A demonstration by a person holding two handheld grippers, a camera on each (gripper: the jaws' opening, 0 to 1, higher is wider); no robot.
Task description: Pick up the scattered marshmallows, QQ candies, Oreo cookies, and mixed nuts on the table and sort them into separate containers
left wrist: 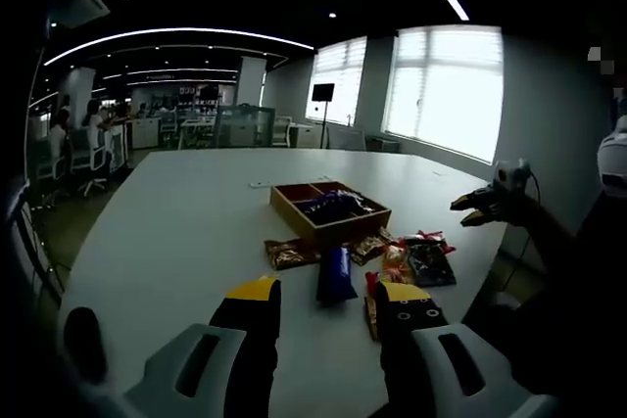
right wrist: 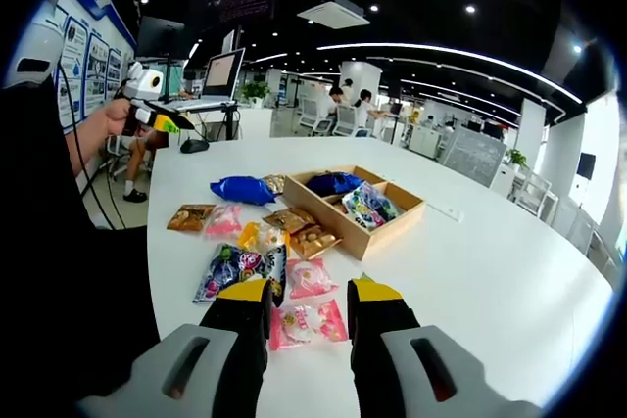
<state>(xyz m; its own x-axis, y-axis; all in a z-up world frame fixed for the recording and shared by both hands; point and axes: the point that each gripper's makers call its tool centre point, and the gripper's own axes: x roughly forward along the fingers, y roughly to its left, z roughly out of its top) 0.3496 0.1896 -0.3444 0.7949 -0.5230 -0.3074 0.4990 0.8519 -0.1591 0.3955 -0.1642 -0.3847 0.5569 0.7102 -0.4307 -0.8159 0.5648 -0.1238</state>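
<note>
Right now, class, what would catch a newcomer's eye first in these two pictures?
A wooden tray with compartments sits mid-table, two already holding packets. Bright snack packets lie scattered beside it on the white table. The right gripper, yellow-tipped and open, points at a pink packet.

White table point(right wrist: 509, 271), snack packets point(right wrist: 240, 190), wooden box point(right wrist: 355, 205)

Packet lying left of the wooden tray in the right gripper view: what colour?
Blue packet, clearest in the right gripper view.
</note>
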